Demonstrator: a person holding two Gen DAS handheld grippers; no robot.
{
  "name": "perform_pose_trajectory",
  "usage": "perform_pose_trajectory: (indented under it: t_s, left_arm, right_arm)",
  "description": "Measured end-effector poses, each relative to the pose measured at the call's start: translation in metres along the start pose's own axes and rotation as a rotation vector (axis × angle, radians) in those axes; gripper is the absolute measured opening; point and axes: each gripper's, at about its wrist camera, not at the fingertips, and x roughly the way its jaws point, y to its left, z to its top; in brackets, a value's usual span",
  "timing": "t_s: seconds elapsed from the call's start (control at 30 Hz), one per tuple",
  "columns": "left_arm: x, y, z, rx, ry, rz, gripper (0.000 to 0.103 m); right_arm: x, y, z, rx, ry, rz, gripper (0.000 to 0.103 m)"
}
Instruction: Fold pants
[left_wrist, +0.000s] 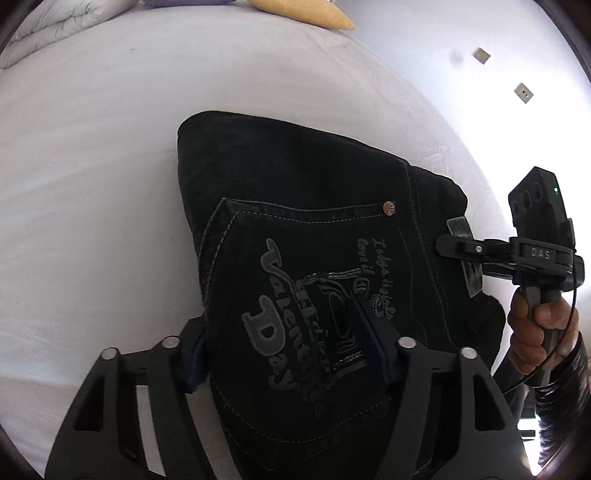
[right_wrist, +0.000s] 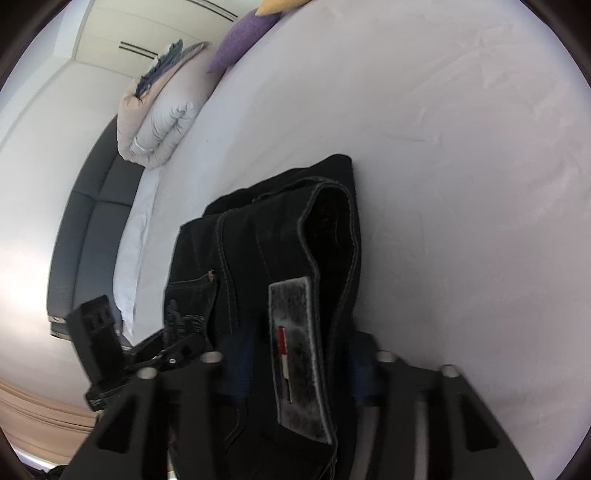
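Black jeans (left_wrist: 295, 206) lie folded into a compact bundle on the white bed (left_wrist: 92, 166). The back pocket with grey embroidered lettering (left_wrist: 273, 314) faces up. My left gripper (left_wrist: 280, 350) is open, its fingers straddling the pocket end of the bundle. My right gripper (right_wrist: 295, 369) is open too, its fingers on either side of the waistband end, where a grey leather patch (right_wrist: 295, 350) shows. The right gripper also shows in the left wrist view (left_wrist: 461, 247), at the waistband edge. The jeans also show in the right wrist view (right_wrist: 258, 240).
A folded white duvet (right_wrist: 162, 122) and a purple pillow (right_wrist: 240, 40) lie at the far end of the bed. A yellow pillow (left_wrist: 303, 11) lies beside them. A dark headboard (right_wrist: 88, 229) runs along the bed's edge. A white wall (left_wrist: 498, 74) stands behind.
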Motion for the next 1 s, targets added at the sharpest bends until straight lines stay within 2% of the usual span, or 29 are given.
perform_pose_trajectory:
  t_s: [0.17,0.23,0.37,0.53,0.77,1.0]
  left_arm:
    - [-0.004,-0.006,0.002,0.0,-0.013,0.024,0.041]
    - [-0.005,-0.011,0.002,0.001,-0.018,0.031,0.036]
    - [-0.014,-0.016,0.001,0.009,-0.029,0.042,0.032]
    - [-0.03,-0.033,0.01,0.035,-0.069,0.041,0.028]
    - [-0.029,-0.057,0.053,0.094,-0.125,0.033,0.028]
    - [0.002,-0.067,0.114,0.122,-0.132,0.021,0.028]
  right_arm:
    - [-0.006,0.004,-0.006,-0.041,-0.035,-0.011,0.024]
    - [-0.01,0.012,-0.008,-0.075,-0.052,-0.035,0.022]
    - [-0.017,0.025,-0.01,-0.133,-0.081,-0.068,0.02]
    - [-0.035,0.039,-0.007,-0.179,-0.119,-0.052,0.019]
    - [-0.068,0.04,0.035,-0.214,-0.186,-0.071,0.019]
    - [-0.077,0.005,0.105,-0.165,-0.207,-0.073,0.019]
